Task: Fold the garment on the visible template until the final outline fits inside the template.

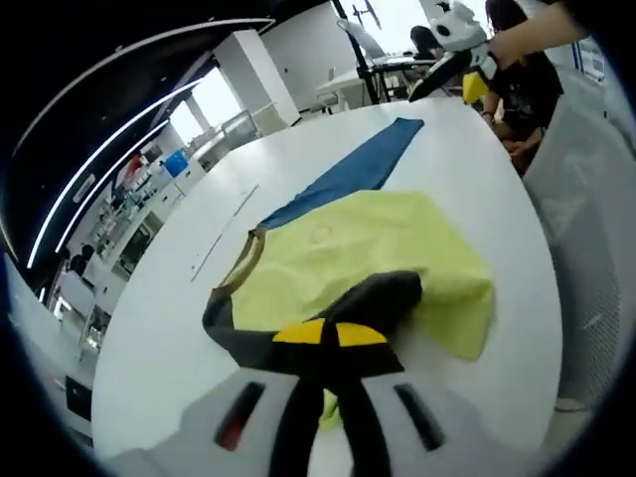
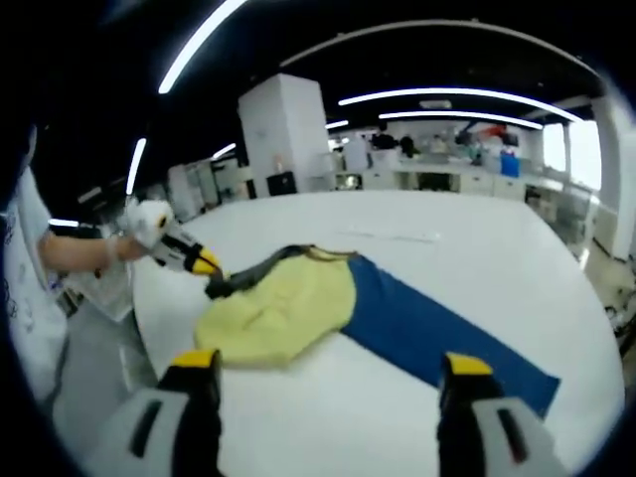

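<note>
A yellow-green garment (image 1: 378,248) with dark trim lies bunched on a white table (image 1: 179,328), covering the near end of a long blue template (image 1: 358,169). My left gripper (image 1: 330,336) is shut on the garment's dark sleeve (image 1: 383,298), lifting it over the yellow cloth. In the right gripper view the same left gripper (image 2: 209,268), held by a hand, pinches the dark edge (image 2: 258,270) of the garment (image 2: 288,313), and the blue template (image 2: 437,333) runs off to the right. My right gripper (image 2: 331,364) hovers open, apart from the cloth; it also appears far off (image 1: 457,75).
The round table's edge (image 2: 149,328) curves close to the garment on the person's side. A mesh chair (image 1: 596,199) stands beside the table. Benches and shelves (image 2: 447,169) line the room behind. A thin line (image 1: 224,234) marks the tabletop.
</note>
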Action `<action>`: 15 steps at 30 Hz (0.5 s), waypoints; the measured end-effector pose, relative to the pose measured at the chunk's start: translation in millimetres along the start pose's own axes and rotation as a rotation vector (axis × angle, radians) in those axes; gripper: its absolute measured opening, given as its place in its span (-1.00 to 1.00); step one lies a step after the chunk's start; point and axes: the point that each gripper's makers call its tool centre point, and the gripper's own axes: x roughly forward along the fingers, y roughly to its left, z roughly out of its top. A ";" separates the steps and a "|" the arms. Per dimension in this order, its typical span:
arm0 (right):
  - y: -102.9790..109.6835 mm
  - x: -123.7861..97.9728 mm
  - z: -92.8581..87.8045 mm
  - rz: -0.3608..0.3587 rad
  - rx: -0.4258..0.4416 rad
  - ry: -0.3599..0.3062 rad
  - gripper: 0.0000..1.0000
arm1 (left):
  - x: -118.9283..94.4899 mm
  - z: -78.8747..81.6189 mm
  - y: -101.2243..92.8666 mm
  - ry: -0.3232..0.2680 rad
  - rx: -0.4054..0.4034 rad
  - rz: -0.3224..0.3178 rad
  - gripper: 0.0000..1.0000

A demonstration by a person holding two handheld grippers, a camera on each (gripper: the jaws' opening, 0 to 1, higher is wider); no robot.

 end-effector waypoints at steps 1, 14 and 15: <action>0.4 -0.5 -0.3 -0.001 0.002 0.000 0.80 | 2.3 1.8 3.0 -0.002 0.000 0.000 -1.00; -3.4 -8.3 -4.6 -0.021 0.040 -0.014 0.80 | 35.8 13.5 49.4 -0.012 -0.083 0.045 -1.00; -4.4 -8.1 -5.6 -0.022 0.042 -0.012 0.79 | 38.4 12.8 50.8 -0.009 -0.083 0.047 -1.00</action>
